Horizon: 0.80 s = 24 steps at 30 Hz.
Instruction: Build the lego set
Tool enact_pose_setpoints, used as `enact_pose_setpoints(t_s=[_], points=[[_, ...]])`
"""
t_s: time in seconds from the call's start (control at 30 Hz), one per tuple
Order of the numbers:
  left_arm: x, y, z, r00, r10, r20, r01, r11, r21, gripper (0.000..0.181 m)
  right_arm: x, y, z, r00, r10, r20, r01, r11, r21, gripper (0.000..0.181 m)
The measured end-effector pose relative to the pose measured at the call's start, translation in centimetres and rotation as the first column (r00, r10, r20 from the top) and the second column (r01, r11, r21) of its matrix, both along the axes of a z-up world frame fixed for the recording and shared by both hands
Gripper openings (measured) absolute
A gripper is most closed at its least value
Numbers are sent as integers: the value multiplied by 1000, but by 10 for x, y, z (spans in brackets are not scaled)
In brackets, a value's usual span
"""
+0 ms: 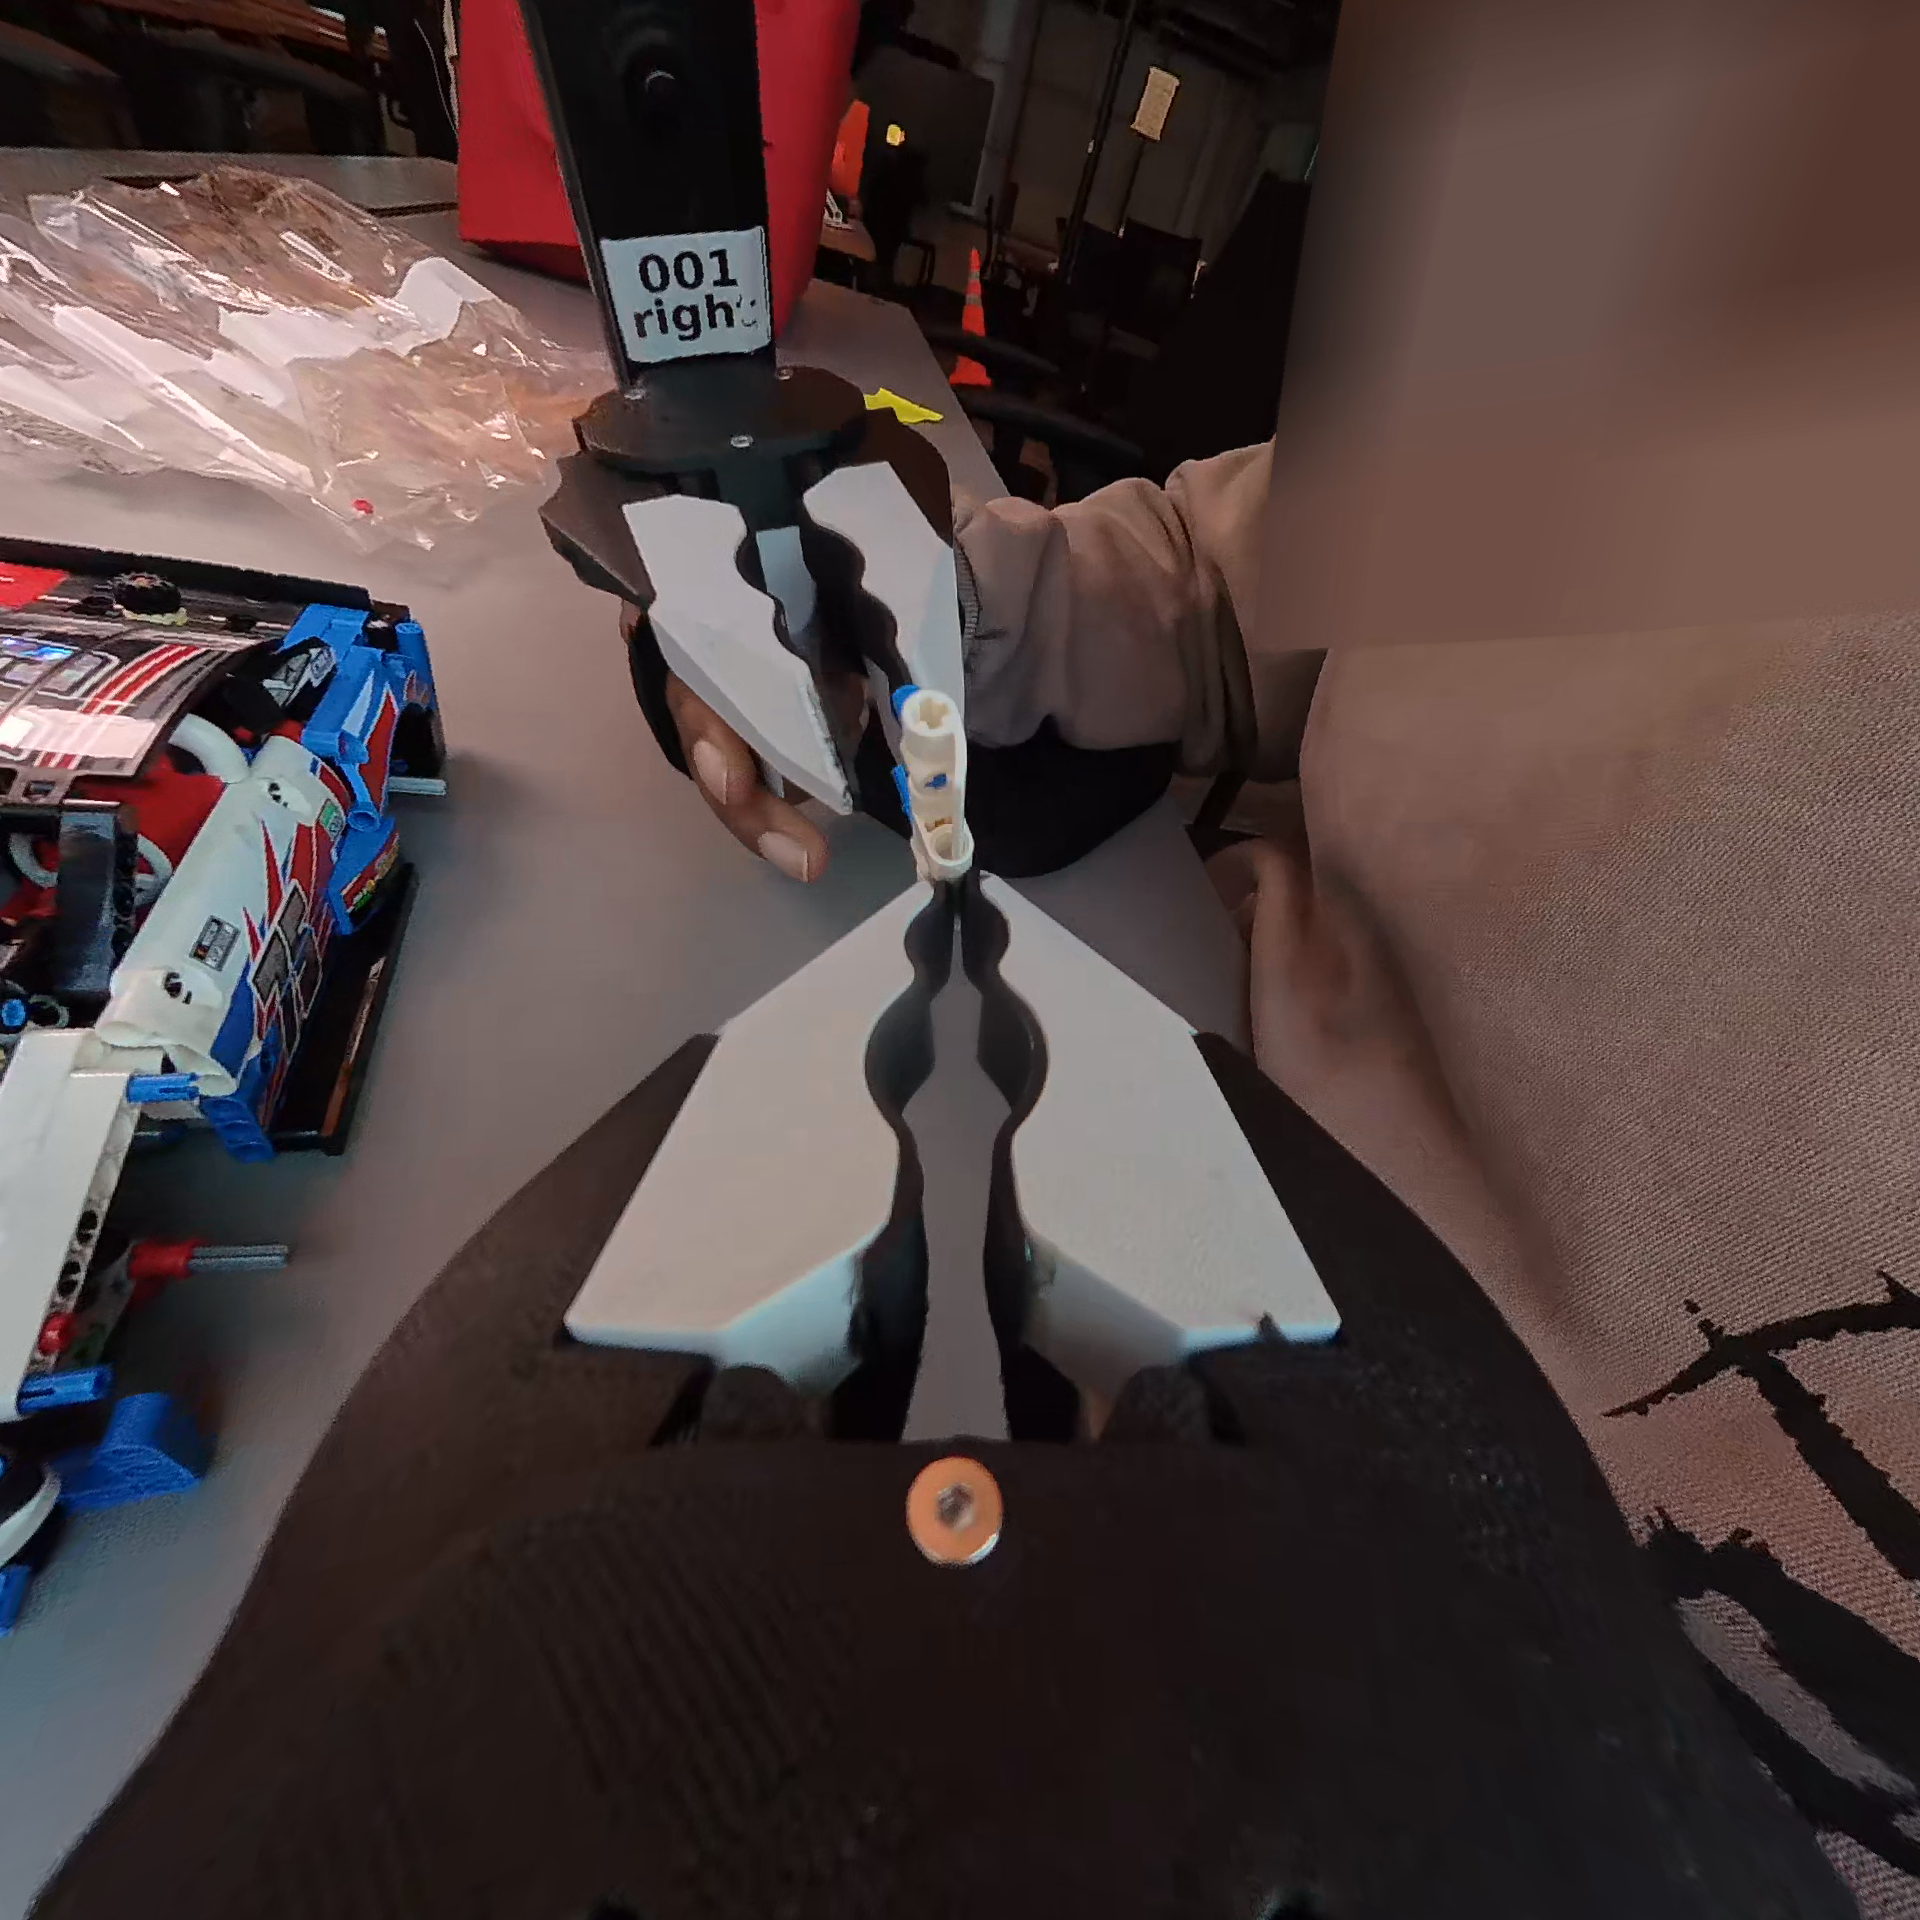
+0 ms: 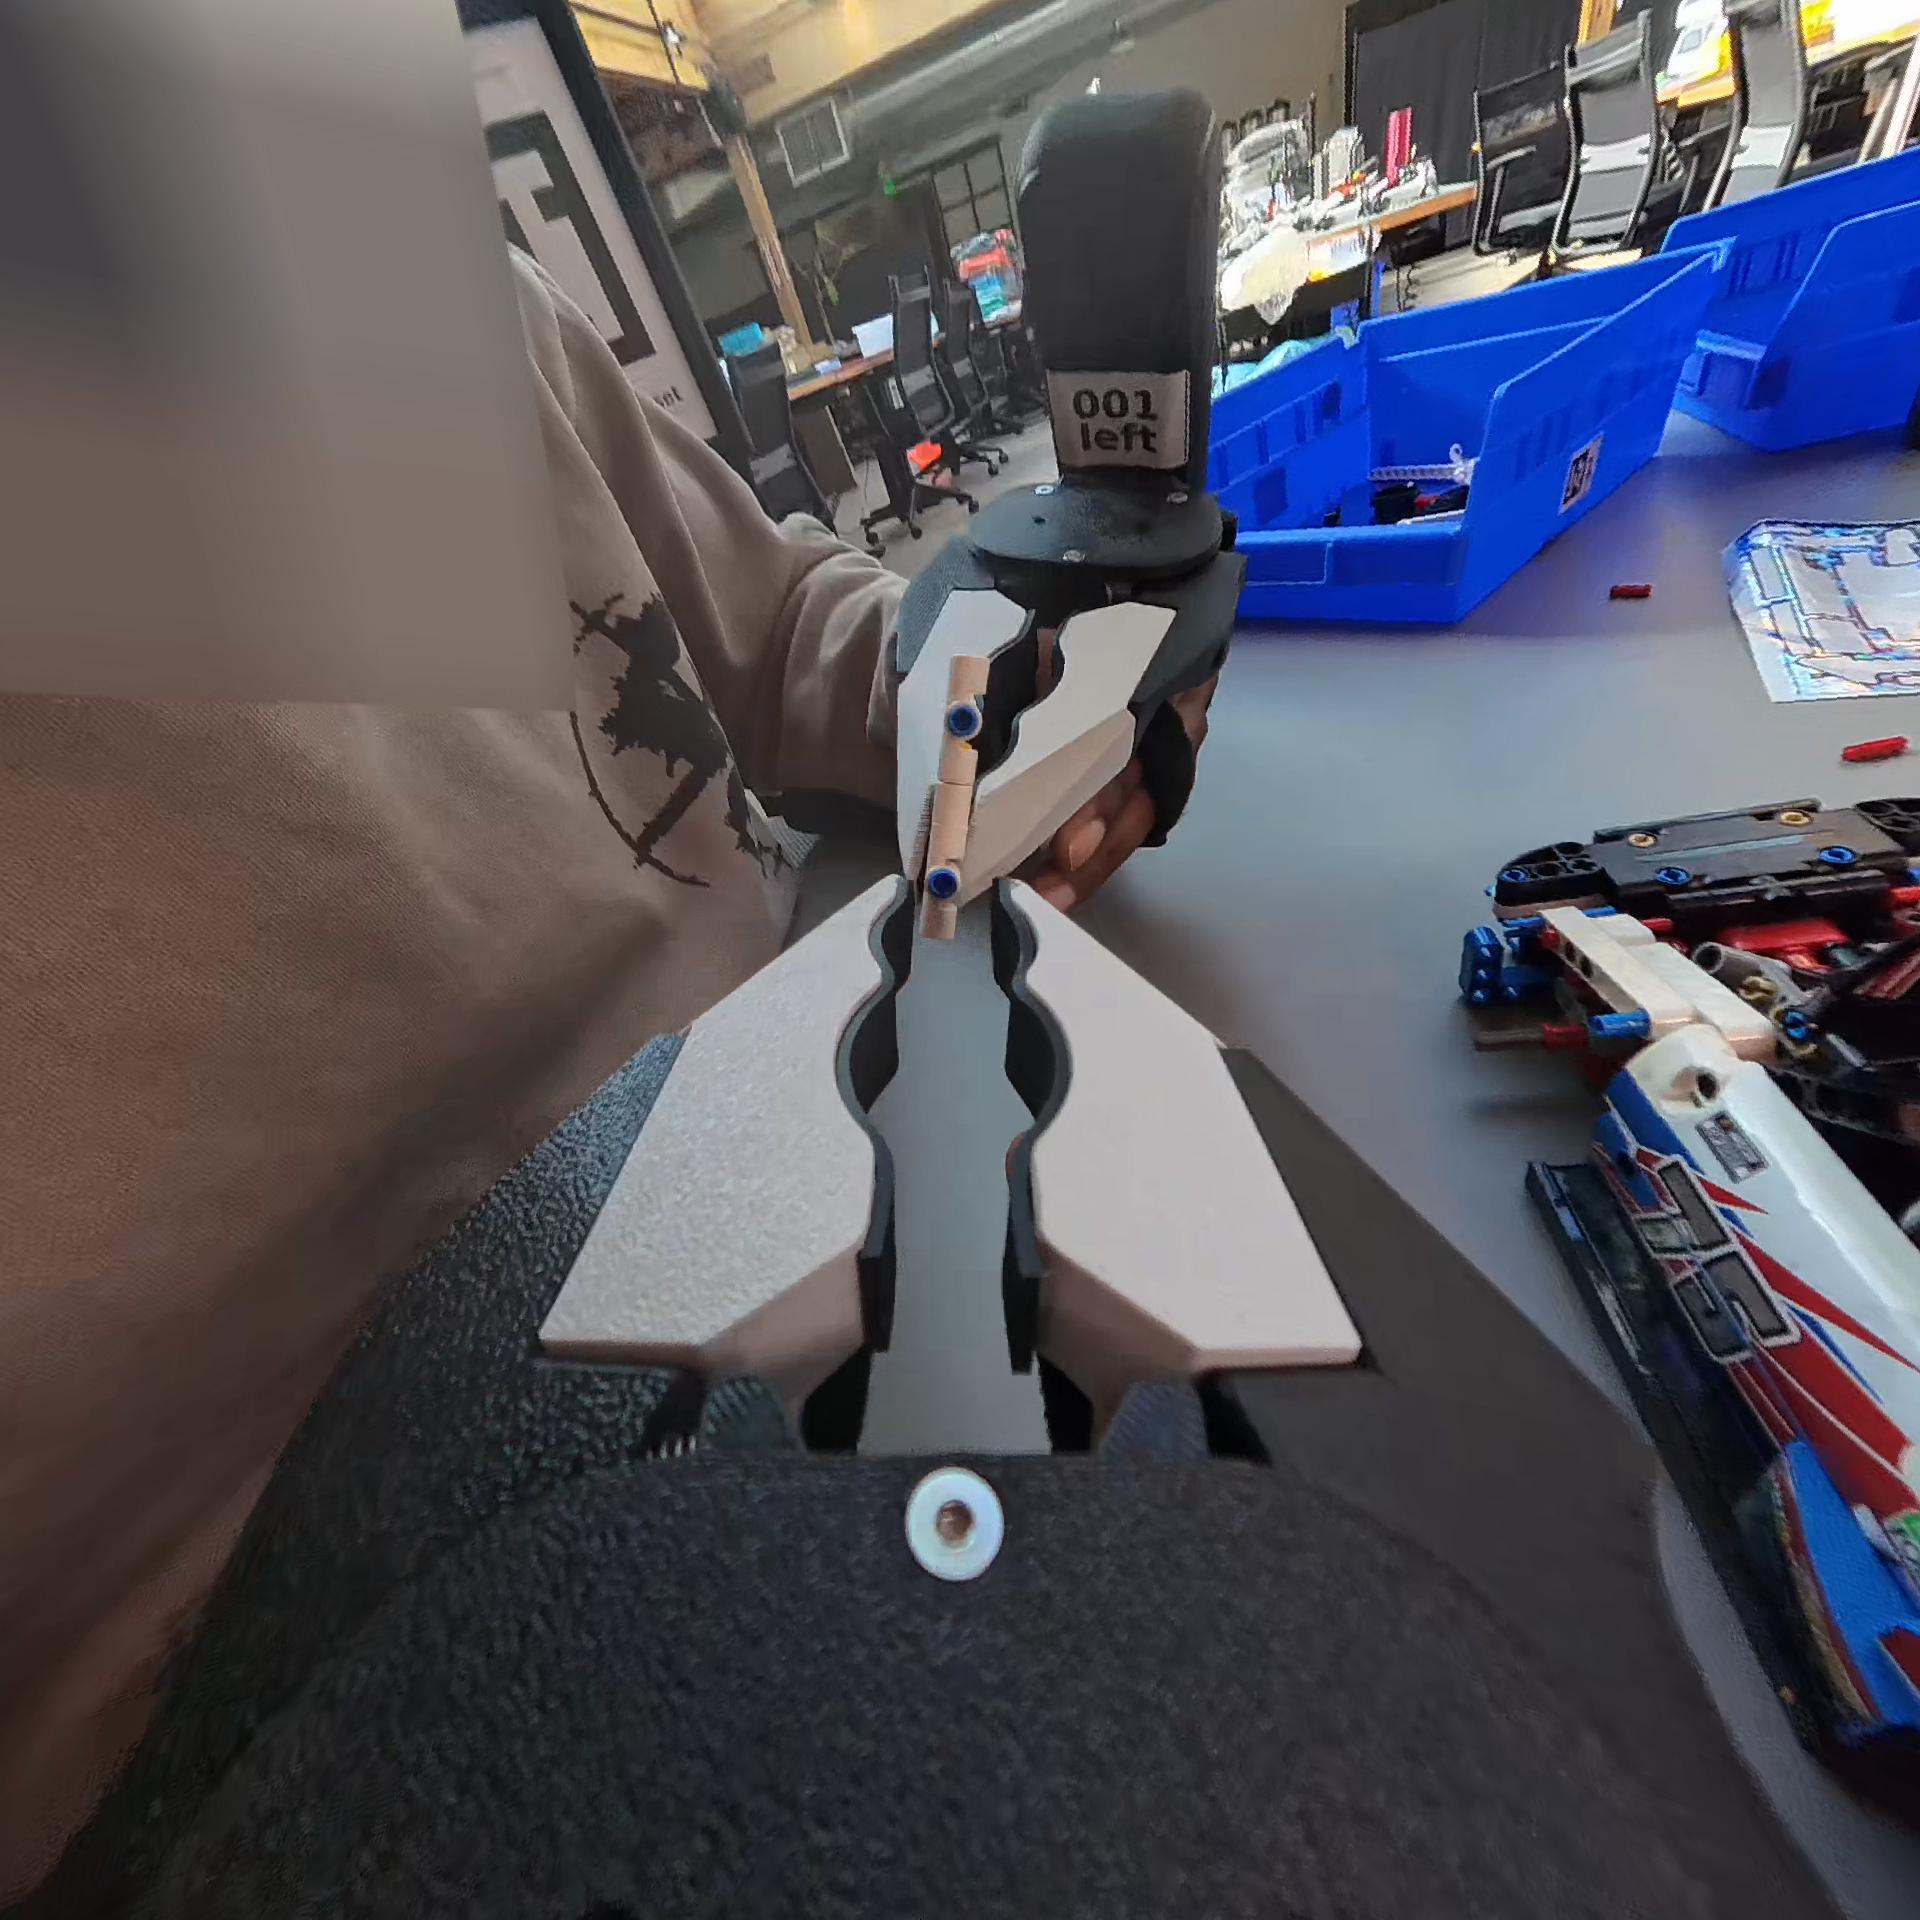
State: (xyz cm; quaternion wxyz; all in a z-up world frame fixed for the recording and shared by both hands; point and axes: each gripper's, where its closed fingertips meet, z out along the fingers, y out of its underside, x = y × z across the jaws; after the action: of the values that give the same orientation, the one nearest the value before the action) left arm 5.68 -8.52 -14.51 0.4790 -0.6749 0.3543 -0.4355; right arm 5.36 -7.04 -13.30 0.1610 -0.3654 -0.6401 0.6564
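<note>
My left gripper (image 1: 954,888) is shut on the end of a short white Lego beam (image 1: 935,774) with blue pins and holds it in the air above the table edge. It also shows in the right wrist view (image 2: 940,868), with the beam (image 2: 951,790) pointing down along its fingers. My right gripper (image 2: 945,902) is open, and the beam's free end sits between its fingertips. In the left wrist view the right gripper (image 1: 883,769) faces mine, its jaws apart beside the beam. The partly built white, blue and red Lego car (image 1: 239,883) (image 2: 1714,1143) lies on the table to the side.
Crumpled clear plastic bags (image 1: 260,343) and a red box (image 1: 499,135) lie at the back. Blue bins (image 2: 1455,468) with parts, a printed sheet (image 2: 1829,613) and loose red pins (image 2: 1875,746) lie beyond the car. The person's torso is close by. My two grippers' fingertips are within a few centimetres of each other.
</note>
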Motion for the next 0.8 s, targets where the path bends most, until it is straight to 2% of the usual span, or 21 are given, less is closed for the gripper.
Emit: enact_pose_setpoints(t_s=[0.3, 0.63, 0.8], points=[[2, -1, -7, 1000, -12, -22, 11, 1000, -19, 0, 1, -5, -7, 1000, 13, 22, -14, 998, 68, 3], [1, 0, 11, 993, 18, 120, -17, 1000, -6, 0, 0, -5, 6, 1000, 11, -14, -12, 997, -74, 2], [2, -3, 10, 994, -1, 112, 1, 1000, -5, 0, 0, -8, 7, 999, 35, -7, -35, 993, -112, 2]])
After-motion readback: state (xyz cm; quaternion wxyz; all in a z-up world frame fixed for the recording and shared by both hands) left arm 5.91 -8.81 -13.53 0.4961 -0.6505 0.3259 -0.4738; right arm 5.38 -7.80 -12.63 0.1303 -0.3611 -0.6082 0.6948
